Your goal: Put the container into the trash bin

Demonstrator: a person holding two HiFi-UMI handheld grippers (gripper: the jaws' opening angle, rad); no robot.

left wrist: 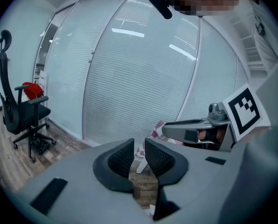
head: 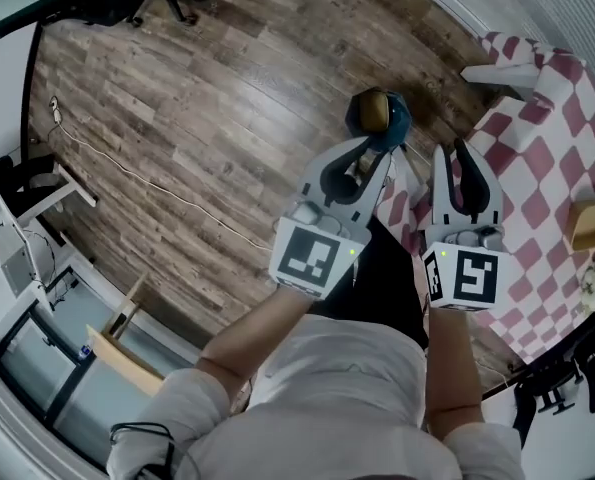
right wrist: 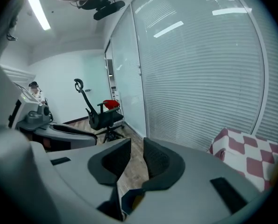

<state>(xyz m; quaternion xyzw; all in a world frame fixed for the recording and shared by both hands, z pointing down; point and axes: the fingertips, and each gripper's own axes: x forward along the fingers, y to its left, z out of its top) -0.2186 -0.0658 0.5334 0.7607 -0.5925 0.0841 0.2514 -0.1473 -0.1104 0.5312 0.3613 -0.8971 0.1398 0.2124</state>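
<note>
- Left gripper [left wrist: 139, 155]: jaws set at a narrow gap, pads touching nothing, empty.
- Right gripper [right wrist: 136, 158]: likewise a narrow gap, nothing between the pads, empty.
- Both held up side by side over the floor, near each other but apart, pointing far and somewhat down.
- One marker cube on each gripper, two in all.
- Just beyond the left gripper's tips, on the floor: trash bin [head: 399, 124], dark teal, round, upright, mouth open.
- Inside that mouth: container [head: 374, 111], brown, rounded on top, dull surface, lying within the rim. Finer detail too small to tell.
- Low in the left gripper's jaw gap, farther off: brown carton face [left wrist: 143, 186] with faint print, unreadable. Cannot tell whether this is the same container.
- Count so far: two grippers, one bin, one container in the bin.
- Right of the bin: one table under a pink-and-white checked cloth [head: 537, 168].
- On the cloth, toward the right edge: one tan box [head: 589, 225], well apart from the bin.
- At the cloth's far side: one white piece [head: 512, 73], kind unclear.
- Underfoot: wood-plank floor [head: 207, 98], with one thin white cable [head: 147, 183] trailing across its left part.
- Far left: one black office chair [left wrist: 22, 115] with one red thing [left wrist: 32, 90] on it.
- Behind everything: glass wall with blinds [left wrist: 139, 78].
</note>
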